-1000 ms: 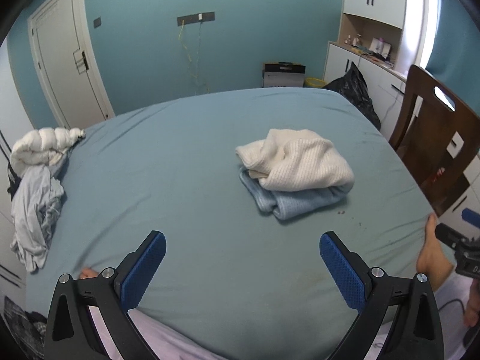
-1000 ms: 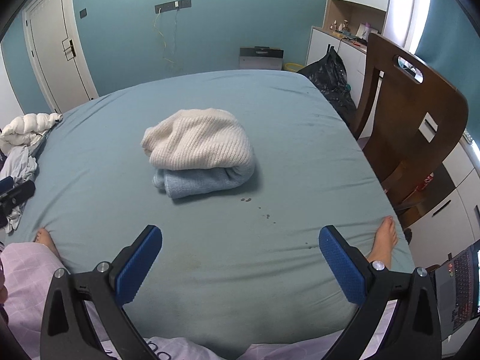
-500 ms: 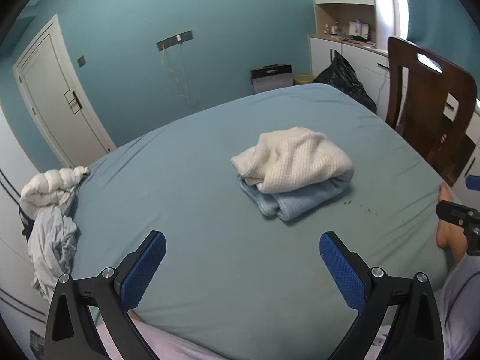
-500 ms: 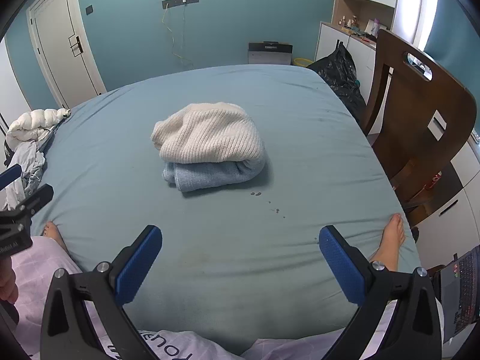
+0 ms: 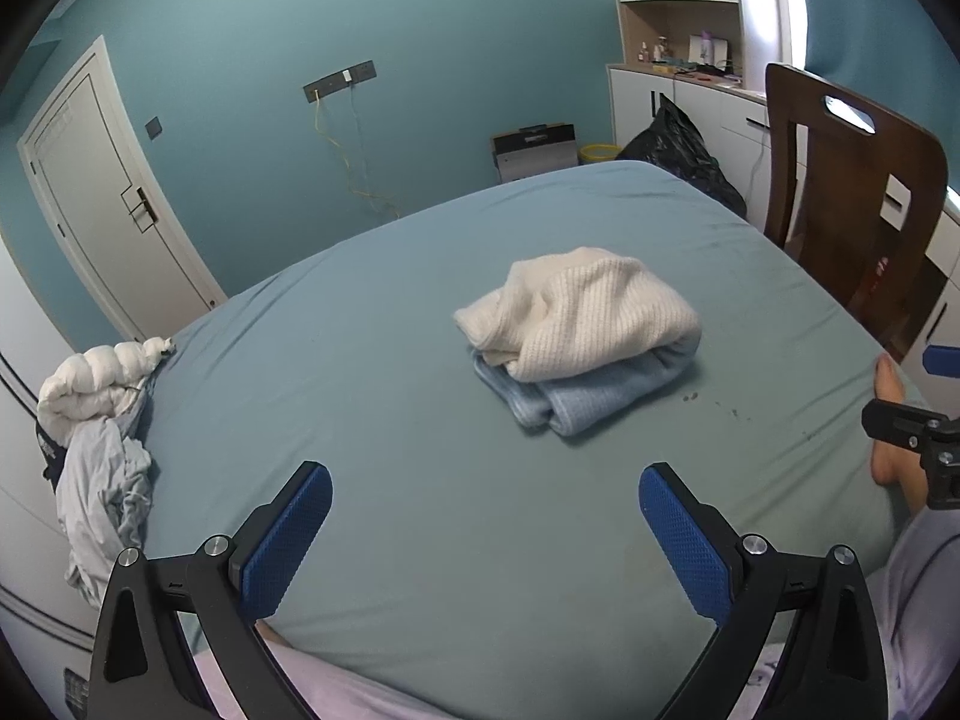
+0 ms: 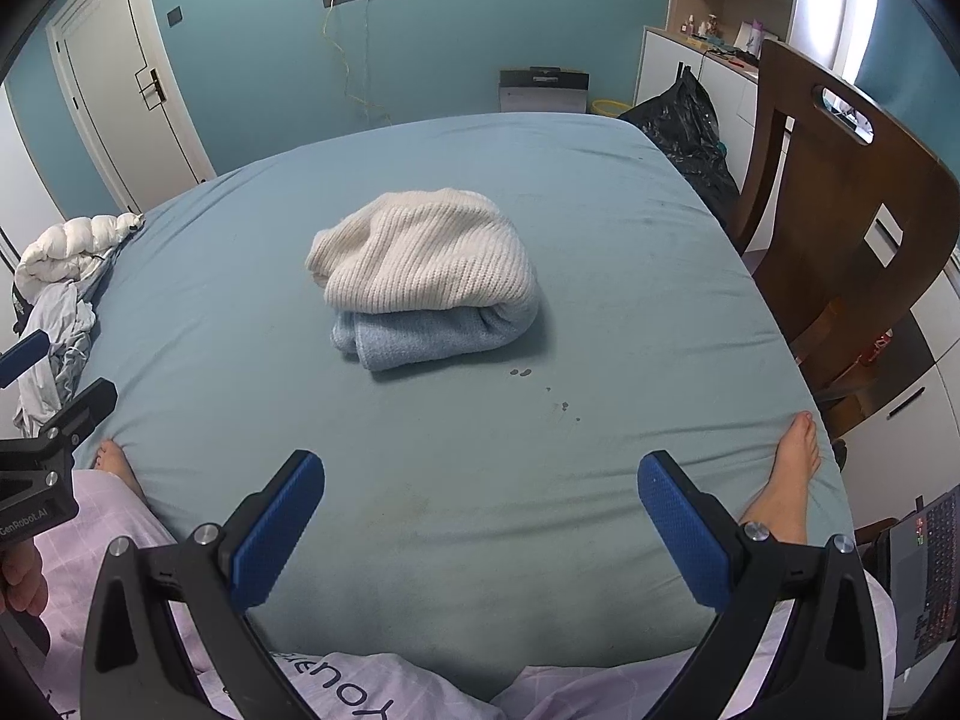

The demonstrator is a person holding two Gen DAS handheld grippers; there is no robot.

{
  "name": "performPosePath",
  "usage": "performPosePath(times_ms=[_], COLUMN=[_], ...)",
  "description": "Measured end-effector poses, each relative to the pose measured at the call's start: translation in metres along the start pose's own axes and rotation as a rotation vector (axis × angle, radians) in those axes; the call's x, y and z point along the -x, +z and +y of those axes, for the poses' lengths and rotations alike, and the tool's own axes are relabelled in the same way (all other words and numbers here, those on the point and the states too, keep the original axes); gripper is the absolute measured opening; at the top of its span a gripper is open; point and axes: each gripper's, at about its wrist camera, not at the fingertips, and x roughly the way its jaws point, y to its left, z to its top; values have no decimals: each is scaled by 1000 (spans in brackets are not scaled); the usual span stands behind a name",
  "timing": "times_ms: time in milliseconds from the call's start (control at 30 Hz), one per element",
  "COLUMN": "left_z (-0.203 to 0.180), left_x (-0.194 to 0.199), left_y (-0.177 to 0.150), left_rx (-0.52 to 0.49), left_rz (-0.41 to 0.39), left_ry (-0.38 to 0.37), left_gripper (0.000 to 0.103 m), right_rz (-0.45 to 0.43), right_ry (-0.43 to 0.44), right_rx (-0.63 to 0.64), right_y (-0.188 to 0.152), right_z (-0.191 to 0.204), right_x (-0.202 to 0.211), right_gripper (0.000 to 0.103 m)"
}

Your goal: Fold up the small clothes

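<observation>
Item: cream knit [image 5: 591, 312] [image 6: 423, 255], folded, lying on top of a folded blue knit [image 5: 585, 393] [image 6: 429, 336]; the stack rests mid-bed [image 5: 360, 360] [image 6: 630, 300].

Left gripper [image 5: 485, 531]: released, jaws wide, holding nothing; stack lies ahead, upper right of centre in its frame.

Right gripper [image 6: 480, 519]: released, empty; stack lies ahead, slightly left of centre.

Stack's long axis runs roughly left to right across both views. Neither gripper is clearly nearer; both are well apart from it.

Unfolded heap of clothes [image 5: 99, 450] [image 6: 57, 300] sits at the left edge of the bed, nearer the left gripper; judged the likely next pick.
</observation>
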Motion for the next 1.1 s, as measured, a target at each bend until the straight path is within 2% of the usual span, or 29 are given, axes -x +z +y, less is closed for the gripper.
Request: performPosePath(times_ms=[867,1100], left_z=[-3,-5], left_x=[-2,-3], left_y=[-1,-3], left_rx=[14,10], left_rz=[32,39], left_ry=[-15,-40], left_gripper=[103,103], right_rz=[37,46], right_ry=[4,5], right_rx=[28,27], right_y=[-2,-2], right_z=[6,7], right_x=[-1,-2], right_gripper=[102,102])
